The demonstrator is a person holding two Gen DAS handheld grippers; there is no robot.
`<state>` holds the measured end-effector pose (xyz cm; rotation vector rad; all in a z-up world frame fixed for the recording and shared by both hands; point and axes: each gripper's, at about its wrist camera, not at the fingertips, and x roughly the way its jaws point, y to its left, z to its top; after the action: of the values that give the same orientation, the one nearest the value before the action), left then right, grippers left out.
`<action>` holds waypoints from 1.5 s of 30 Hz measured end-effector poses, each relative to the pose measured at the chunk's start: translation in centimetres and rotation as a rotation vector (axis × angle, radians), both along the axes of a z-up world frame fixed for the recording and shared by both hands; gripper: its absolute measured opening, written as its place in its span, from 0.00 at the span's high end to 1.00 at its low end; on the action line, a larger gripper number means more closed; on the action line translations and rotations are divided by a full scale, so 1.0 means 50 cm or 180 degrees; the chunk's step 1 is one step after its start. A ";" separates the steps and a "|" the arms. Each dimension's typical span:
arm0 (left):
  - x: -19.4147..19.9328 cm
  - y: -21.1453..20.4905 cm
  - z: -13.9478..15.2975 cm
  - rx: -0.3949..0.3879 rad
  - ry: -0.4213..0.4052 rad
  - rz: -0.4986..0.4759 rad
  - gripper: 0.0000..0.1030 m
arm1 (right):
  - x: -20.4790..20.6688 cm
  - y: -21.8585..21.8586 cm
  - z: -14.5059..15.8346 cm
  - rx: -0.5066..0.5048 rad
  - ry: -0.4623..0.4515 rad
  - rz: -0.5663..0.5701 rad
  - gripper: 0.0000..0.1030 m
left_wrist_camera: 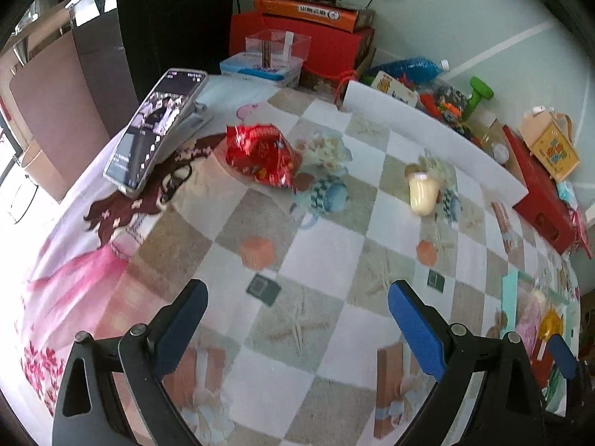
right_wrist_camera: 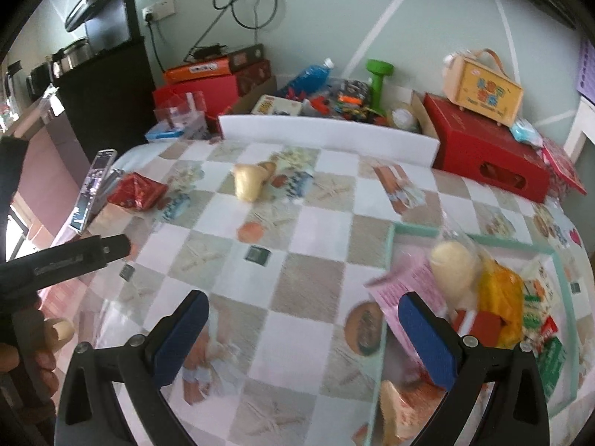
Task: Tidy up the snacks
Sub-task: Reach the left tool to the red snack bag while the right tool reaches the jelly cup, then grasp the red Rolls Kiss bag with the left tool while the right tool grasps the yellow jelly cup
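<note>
A crinkled red snack bag lies on the checked tablecloth beside a propped phone. A pale yellow wrapped snack lies farther right on the cloth. A mint-green tray at the right holds several snacks: a yellow one, an orange pack, a pink pack, a green pack. My left gripper hovers open above the cloth, short of the red bag. My right gripper is open too, its right finger over the tray's near edge. Both hold nothing.
A white foam board stands across the back of the table. Behind it are red boxes, a yellow carry case, a blue bottle, a green dumbbell and toys. A hand on the left tool shows at the left edge.
</note>
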<state>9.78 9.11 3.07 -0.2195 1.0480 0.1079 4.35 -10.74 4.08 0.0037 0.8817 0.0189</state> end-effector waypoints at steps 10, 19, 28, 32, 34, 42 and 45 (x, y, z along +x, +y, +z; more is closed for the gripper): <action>0.069 0.028 0.010 -0.0018 -0.0217 0.0011 0.05 | 0.068 0.038 0.001 0.0014 -0.0098 0.0036 0.00; 0.151 0.033 -0.007 0.0148 -0.0418 -0.0057 0.05 | 0.162 0.056 -0.002 0.0098 -0.0301 0.0031 0.00; 0.186 0.034 -0.051 0.0238 -0.0584 -0.0165 0.05 | 0.272 0.056 -0.034 0.0256 -0.0403 -0.0057 0.03; 0.197 0.040 -0.065 0.0315 -0.0656 -0.0153 0.05 | 0.300 0.052 -0.057 0.0340 -0.0434 -0.0115 0.04; 0.202 0.047 -0.073 0.0253 -0.0654 -0.0137 0.06 | 0.306 0.053 -0.078 0.0368 -0.0414 -0.0092 0.04; 0.209 0.058 -0.089 0.0135 -0.0551 -0.0056 0.16 | 0.312 0.057 -0.116 0.0457 -0.0267 -0.0011 0.11; 0.210 0.056 -0.093 0.0155 -0.0544 -0.0049 0.24 | 0.314 0.055 -0.123 0.0477 -0.0237 -0.0005 0.14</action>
<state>20.30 11.89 -1.57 -0.1733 0.8759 0.0989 20.03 -7.99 -2.05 0.1429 0.8043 0.0831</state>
